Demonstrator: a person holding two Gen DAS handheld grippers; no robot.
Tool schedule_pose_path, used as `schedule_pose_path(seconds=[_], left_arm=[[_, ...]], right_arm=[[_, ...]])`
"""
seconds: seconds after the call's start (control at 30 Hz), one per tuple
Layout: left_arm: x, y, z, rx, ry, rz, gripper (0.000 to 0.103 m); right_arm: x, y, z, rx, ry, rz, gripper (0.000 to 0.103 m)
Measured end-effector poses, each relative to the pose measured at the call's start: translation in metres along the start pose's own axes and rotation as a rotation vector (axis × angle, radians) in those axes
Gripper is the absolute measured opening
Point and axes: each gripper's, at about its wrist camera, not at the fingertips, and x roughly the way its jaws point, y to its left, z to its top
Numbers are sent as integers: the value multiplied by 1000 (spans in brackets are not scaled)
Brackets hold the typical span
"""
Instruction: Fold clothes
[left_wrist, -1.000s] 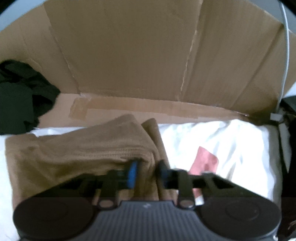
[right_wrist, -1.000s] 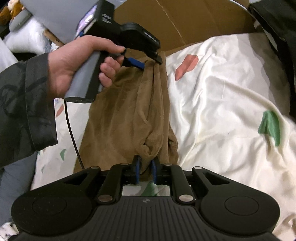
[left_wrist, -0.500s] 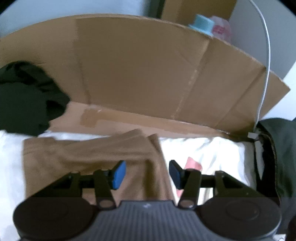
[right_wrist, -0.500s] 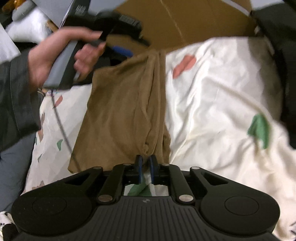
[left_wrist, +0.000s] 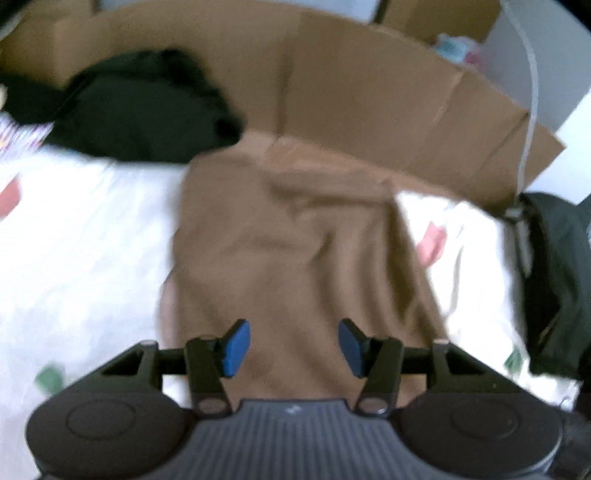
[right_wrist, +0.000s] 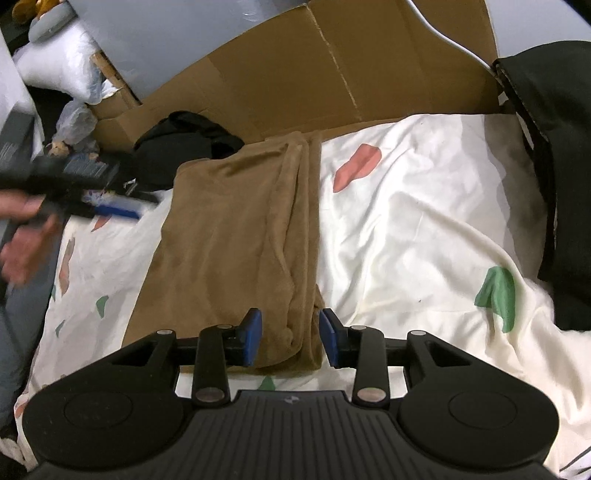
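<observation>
Lying flat on the sheet (right_wrist: 424, 206) now, the brown garment (right_wrist: 236, 236) is a long folded strip with its far end up against the cardboard (right_wrist: 295, 74) and a bunched double edge running down its right side. The right gripper (right_wrist: 290, 336) sits at the near end of that edge, and its jaws have just been opening: the pads stand clear on either side of the cloth, nothing pinched. The left gripper (left_wrist: 293, 347) has just been opening too, empty, hovering over the middle of the garment; from the right cam you can see it off to the left of the garment, a hand (right_wrist: 22, 229) on it, blurry. Black clothes (right_wrist: 181, 144) sit left of the garment's far end. My guess is the next bit is another fold, so I'd smooth that lumpy right edge first, then grab both near corners evenly so the layers don't slide apart.
</observation>
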Motion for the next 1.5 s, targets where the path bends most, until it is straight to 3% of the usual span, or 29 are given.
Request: schedule_pose_path(seconds=[0.23, 0.37, 0.73, 0.93, 1.1, 1.13, 1.17, 1.27, 1.5], left_arm=[[3, 39, -32, -57, 48, 8, 56], [8, 57, -49, -94, 86, -24, 56], [34, 65, -85, -137, 178, -88, 49], [39, 69, -93, -181, 203, -115, 37], [38, 75, -98, -205, 200, -129, 16], [37, 76, -99, -206, 198, -131, 14], [36, 77, -99, -208, 197, -131, 11], [28, 76, -97, -205, 199, -124, 9], [5, 81, -101, -223, 178, -146, 8]], right_arm=[[7, 1, -3, -8, 6, -20, 39], [14, -7, -5, 5, 23, -44, 39], [30, -18, -3, 46, 64, -24, 39], [42, -27, -7, 103, 111, 16, 39], [48, -36, -11, 154, 134, 51, 38], [48, -37, -11, 163, 137, 57, 35], [48, -41, -11, 191, 143, 72, 25], [48, -53, -12, 292, 158, 130, 14], [36, -45, -10, 282, 143, 147, 10]])
